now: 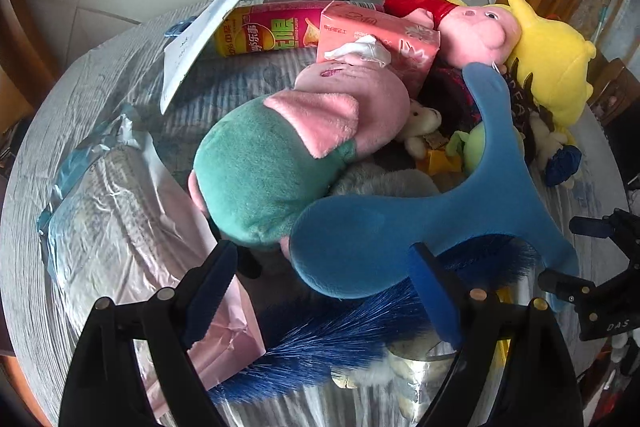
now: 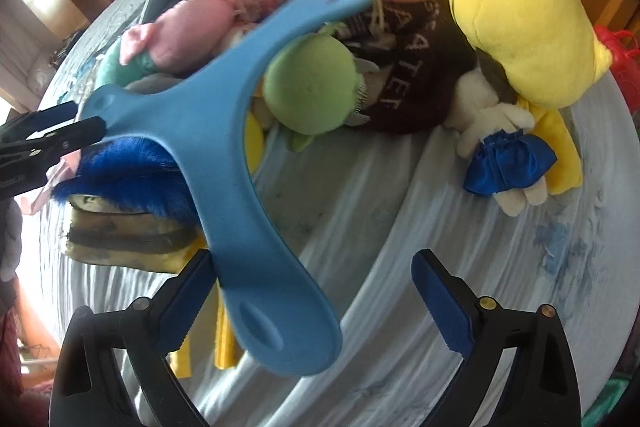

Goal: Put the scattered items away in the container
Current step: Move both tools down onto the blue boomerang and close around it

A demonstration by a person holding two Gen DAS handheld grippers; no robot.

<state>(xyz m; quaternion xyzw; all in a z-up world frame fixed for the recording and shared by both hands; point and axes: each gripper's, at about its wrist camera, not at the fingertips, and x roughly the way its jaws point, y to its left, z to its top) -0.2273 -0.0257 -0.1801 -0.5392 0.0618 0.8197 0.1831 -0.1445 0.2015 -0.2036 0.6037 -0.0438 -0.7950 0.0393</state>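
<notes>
On the striped cloth (image 2: pixel 380 227), a blue three-armed brush (image 1: pixel 460 211) lies over the pile of plush toys (image 1: pixel 280 147). Left gripper (image 1: pixel 324 291) and right gripper (image 2: pixel 316 291) both stand open, holding nothing. Its stiff plastic arms look light and smooth, perhaps slippery; the narrow arm nearest the right gripper offers the firmest hold. No container is identifiable.

The big three-armed plastic brush (image 1: pixel 472 203) is light blue, and its bristles (image 1: pixel 352 331) are dark blue. The soft pig toy (image 1: pixel 304 131) is pink with a green body. The tissue box (image 1: pixel 376 43) is pink with white flowers. The tall chip can (image 1: pixel 264 31) is red and yellow. The fluffy plush toy (image 2: pixel 520 3) is bright yellow. The round soft toy (image 2: pixel 312 83) is pale green. The bed sheet (image 2: pixel 400 227) is pale blue-grey with thin stripes.
</notes>
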